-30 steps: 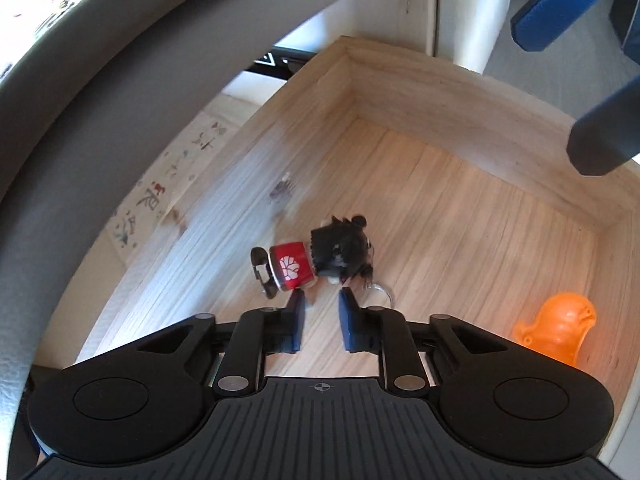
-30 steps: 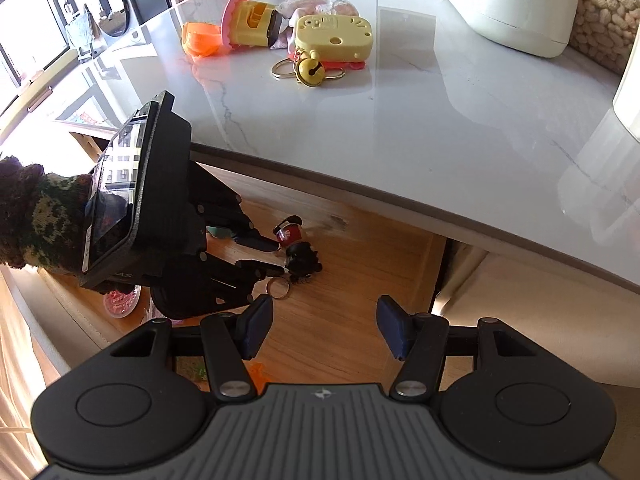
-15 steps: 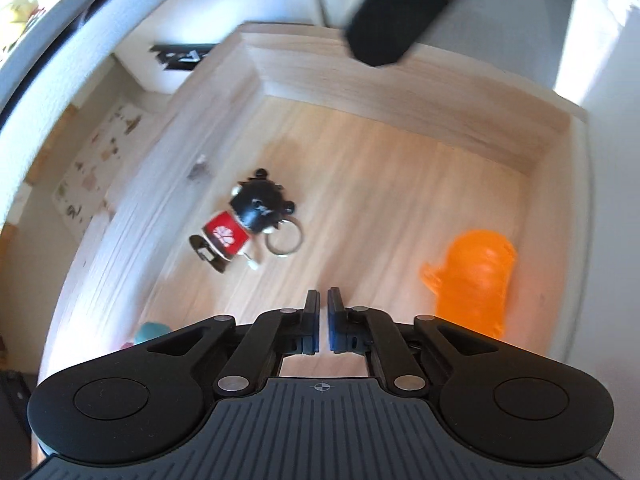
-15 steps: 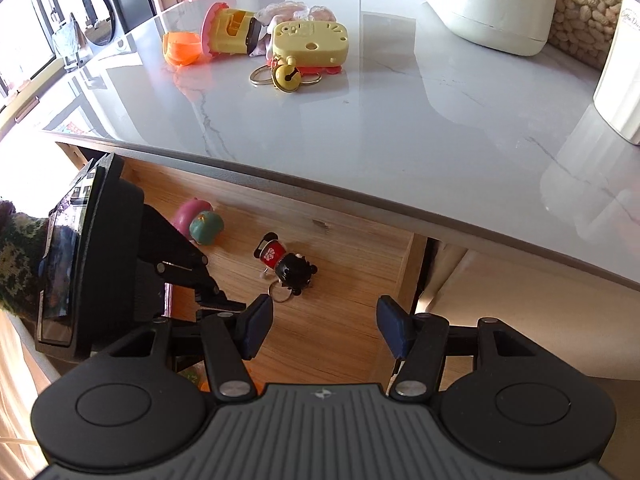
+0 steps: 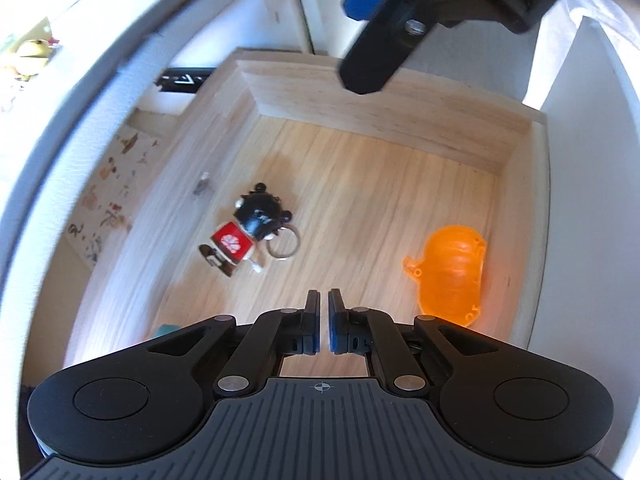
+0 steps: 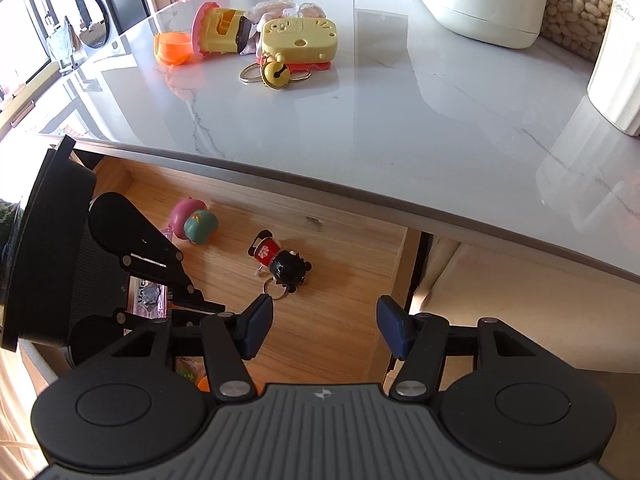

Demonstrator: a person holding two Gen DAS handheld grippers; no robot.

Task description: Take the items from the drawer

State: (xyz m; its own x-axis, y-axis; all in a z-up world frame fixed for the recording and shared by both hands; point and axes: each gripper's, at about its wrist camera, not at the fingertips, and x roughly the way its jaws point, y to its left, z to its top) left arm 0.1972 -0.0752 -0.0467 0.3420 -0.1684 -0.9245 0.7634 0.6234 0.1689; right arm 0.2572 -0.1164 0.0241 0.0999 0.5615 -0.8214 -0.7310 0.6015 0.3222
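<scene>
A small doll keyring [image 5: 248, 234] with a black head, red body and metal ring lies on the floor of the open wooden drawer [image 5: 384, 120]. An orange plastic toy [image 5: 450, 274] lies at the drawer's right side. My left gripper [image 5: 324, 300] hangs above the drawer floor, shut with nothing between its pads, the doll apart from it to the upper left. From the right wrist view the doll keyring [image 6: 282, 262] shows beyond my right gripper [image 6: 326, 322], which stands open and empty over the drawer. The left gripper [image 6: 192, 300] sits at the left there.
A pink and a teal ball-like toy [image 6: 196, 224] lie at the drawer's back. On the marble countertop [image 6: 440, 120] above lie yellow and orange toys [image 6: 248, 36] with a bell keyring [image 6: 276, 74], a white container [image 6: 480, 4] and a jar of peanuts [image 6: 576, 4].
My left gripper closed on nothing and drew back and up from the doll keyring, which stayed on the drawer floor. The right gripper held still.
</scene>
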